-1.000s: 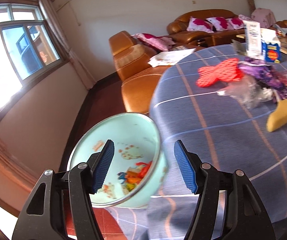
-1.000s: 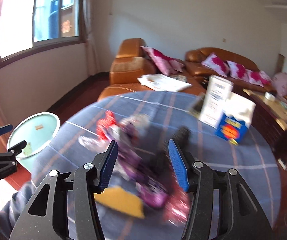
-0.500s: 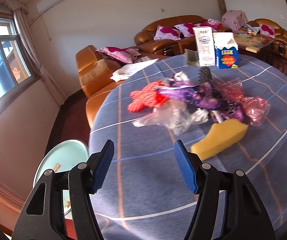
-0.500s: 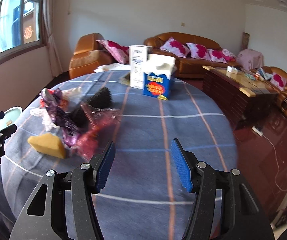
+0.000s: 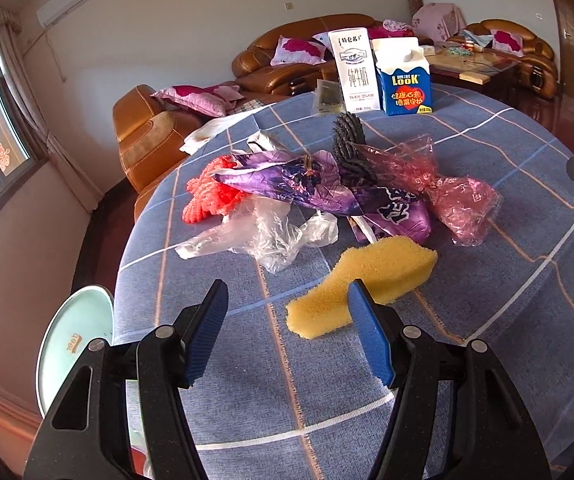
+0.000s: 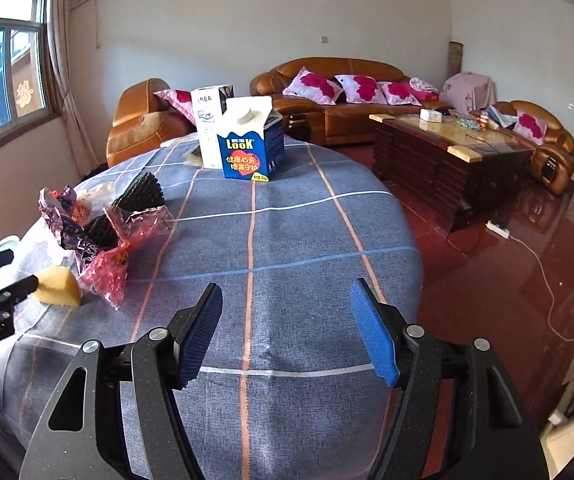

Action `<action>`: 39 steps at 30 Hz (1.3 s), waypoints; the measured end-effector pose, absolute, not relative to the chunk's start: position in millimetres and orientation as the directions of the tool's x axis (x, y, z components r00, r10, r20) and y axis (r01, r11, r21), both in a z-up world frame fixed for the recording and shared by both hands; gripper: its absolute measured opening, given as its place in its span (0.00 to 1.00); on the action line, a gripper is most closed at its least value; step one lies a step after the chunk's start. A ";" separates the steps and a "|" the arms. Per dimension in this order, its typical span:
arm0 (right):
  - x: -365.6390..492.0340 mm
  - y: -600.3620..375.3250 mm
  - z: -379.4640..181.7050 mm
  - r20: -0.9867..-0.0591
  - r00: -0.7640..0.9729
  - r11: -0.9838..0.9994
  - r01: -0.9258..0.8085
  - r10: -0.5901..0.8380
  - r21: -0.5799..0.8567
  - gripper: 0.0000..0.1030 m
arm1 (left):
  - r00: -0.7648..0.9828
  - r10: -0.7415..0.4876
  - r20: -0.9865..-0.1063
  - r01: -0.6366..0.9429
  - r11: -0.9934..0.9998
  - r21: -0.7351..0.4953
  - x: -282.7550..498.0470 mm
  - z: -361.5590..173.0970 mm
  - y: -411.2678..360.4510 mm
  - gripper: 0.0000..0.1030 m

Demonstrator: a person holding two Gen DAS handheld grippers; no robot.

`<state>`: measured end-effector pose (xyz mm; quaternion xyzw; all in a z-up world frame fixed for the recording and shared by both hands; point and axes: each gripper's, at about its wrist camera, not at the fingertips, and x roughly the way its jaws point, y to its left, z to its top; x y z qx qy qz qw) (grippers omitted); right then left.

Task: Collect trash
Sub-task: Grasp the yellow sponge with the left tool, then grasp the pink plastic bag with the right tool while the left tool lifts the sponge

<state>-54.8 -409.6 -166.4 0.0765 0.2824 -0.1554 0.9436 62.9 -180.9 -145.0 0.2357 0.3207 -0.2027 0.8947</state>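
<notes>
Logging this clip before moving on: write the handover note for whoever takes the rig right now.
Left claw: open, empty, aimed at the yellow sponge.
Right claw: opening, empty, over bare tablecloth.
Trash on the table: sponge, clear plastic bag, purple wrapper, pink cellophane, red netting, black netting.
Bin sits off the table's edge.
Done: nothing held.
Left: the whole pile.

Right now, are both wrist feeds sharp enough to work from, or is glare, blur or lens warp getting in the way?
Left wrist view: sharp, no motion blur; the yellow sponge and clear plastic bag read cleanly, though the fisheye bows the table edge. Right wrist view: also sharp; the window is bright at the left and the red floor shows glossy reflections, but the blue carton stays legible.
</notes>
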 end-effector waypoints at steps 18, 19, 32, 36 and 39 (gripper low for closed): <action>-47.9 -392.4 -170.4 -0.560 0.800 0.952 0.299 -0.216 0.060 0.65 | 0.614 -0.304 -0.728 0.594 0.785 0.173 70.9 -151.9 -182.9 0.11; -47.9 -391.2 -170.6 -0.559 0.801 0.953 0.296 -0.213 0.061 0.65 | 0.614 -0.305 -0.728 0.595 0.785 0.173 70.6 -151.1 -182.8 0.11; -39.2 -375.3 -157.2 -0.538 0.826 0.964 0.251 -0.167 0.085 0.65 | 0.706 -0.279 -0.651 0.516 0.832 0.204 64.0 -104.2 -135.9 0.09; -24.9 -357.1 -150.9 -0.534 0.836 0.975 0.202 -0.123 0.091 0.65 | 0.743 -0.237 -0.626 0.461 0.859 0.222 67.0 -93.5 -113.0 0.09; -8.9 -339.2 -148.7 -0.548 0.832 0.984 0.155 -0.080 0.092 0.64 | 0.762 -0.208 -0.613 0.426 0.874 0.234 71.6 -90.2 -98.3 0.09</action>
